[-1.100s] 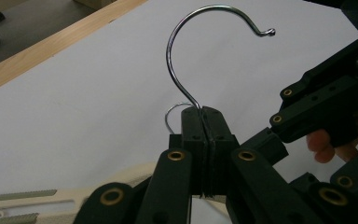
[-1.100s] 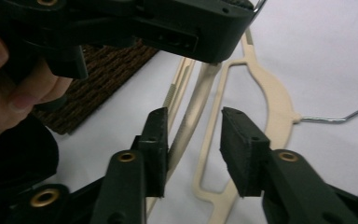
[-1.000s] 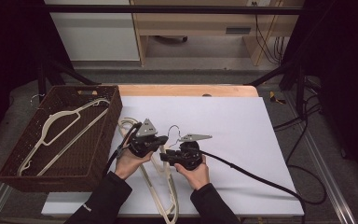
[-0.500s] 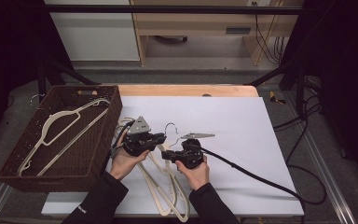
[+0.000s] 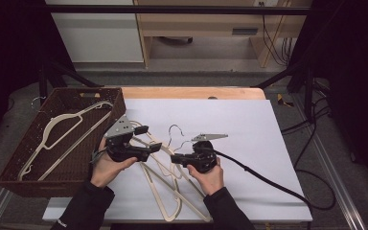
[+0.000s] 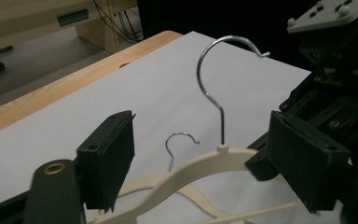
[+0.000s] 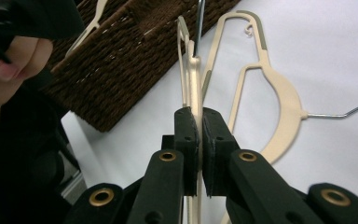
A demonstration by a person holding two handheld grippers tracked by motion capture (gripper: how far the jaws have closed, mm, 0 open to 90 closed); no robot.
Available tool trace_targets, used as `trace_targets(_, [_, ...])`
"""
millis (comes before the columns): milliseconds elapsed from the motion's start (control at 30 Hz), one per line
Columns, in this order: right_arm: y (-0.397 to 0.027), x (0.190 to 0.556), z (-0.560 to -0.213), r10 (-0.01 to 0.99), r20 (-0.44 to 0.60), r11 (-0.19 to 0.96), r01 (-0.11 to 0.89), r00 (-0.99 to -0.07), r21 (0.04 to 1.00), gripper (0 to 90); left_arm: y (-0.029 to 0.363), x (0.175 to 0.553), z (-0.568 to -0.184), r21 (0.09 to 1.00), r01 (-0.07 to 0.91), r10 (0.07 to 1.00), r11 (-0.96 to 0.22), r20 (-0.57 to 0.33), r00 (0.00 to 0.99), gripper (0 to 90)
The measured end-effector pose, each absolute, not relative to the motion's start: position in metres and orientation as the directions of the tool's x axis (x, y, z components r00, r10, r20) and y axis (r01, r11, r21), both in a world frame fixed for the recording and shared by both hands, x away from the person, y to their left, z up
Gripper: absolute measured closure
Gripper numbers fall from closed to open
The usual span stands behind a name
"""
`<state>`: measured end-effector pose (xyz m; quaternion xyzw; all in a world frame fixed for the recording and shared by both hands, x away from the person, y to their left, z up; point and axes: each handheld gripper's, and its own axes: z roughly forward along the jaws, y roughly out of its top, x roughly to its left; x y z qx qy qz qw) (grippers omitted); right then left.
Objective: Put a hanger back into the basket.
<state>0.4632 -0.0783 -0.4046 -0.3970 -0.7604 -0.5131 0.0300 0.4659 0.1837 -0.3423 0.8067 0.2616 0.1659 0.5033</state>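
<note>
Right gripper (image 7: 199, 140) around hanger (image 7: 192, 84)

Both claws are black with two blocky jaws on hinged links pinned by brass-ringed rivets. The left claw (image 5: 144, 138) carries a grey three-cornered plate with small holes; the right claw (image 5: 177, 159) has the same plate. A thick black cable (image 5: 263, 179) trails from the right claw. The person wears black sleeves (image 5: 81, 208) reaching the wrists.
</note>
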Motion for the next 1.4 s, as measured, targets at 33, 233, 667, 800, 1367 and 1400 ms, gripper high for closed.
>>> trace_targets(33, [-0.081,0.463,-0.402,0.565,0.443,0.171,0.624,-0.696,0.763,86.7,0.185,0.465,-0.342,0.894,0.257,0.587,-0.366,0.008,0.809,19.9])
trace_targets(233, [-0.097,0.46,-0.392,0.524,0.402,0.219,0.575,-0.751,0.788,86.7,0.182,0.467,-0.348,0.86,0.257,0.553,-0.442,0.035,0.833,17.5])
trace_targets(667, [-0.108,0.453,-0.387,0.44,0.367,0.282,0.514,-0.82,0.81,86.7,0.154,0.48,-0.371,0.745,0.26,0.421,-0.614,0.031,0.907,42.8])
trace_targets(800, [-0.108,0.453,-0.388,0.421,0.366,0.294,0.506,-0.83,0.811,86.7,0.153,0.481,-0.373,0.712,0.24,0.386,-0.66,0.048,0.921,58.7])
trace_targets(1367, [-0.115,0.45,-0.387,0.52,0.163,0.328,0.372,-0.839,0.868,64.8,0.147,0.459,-0.372,0.698,0.214,0.325,-0.683,0.029,0.945,82.4])
trace_targets(1400, [-0.115,0.449,-0.387,0.531,0.154,0.327,0.369,-0.833,0.87,62.8,0.145,0.457,-0.374,0.713,0.228,0.332,-0.663,0.007,0.943,83.3])
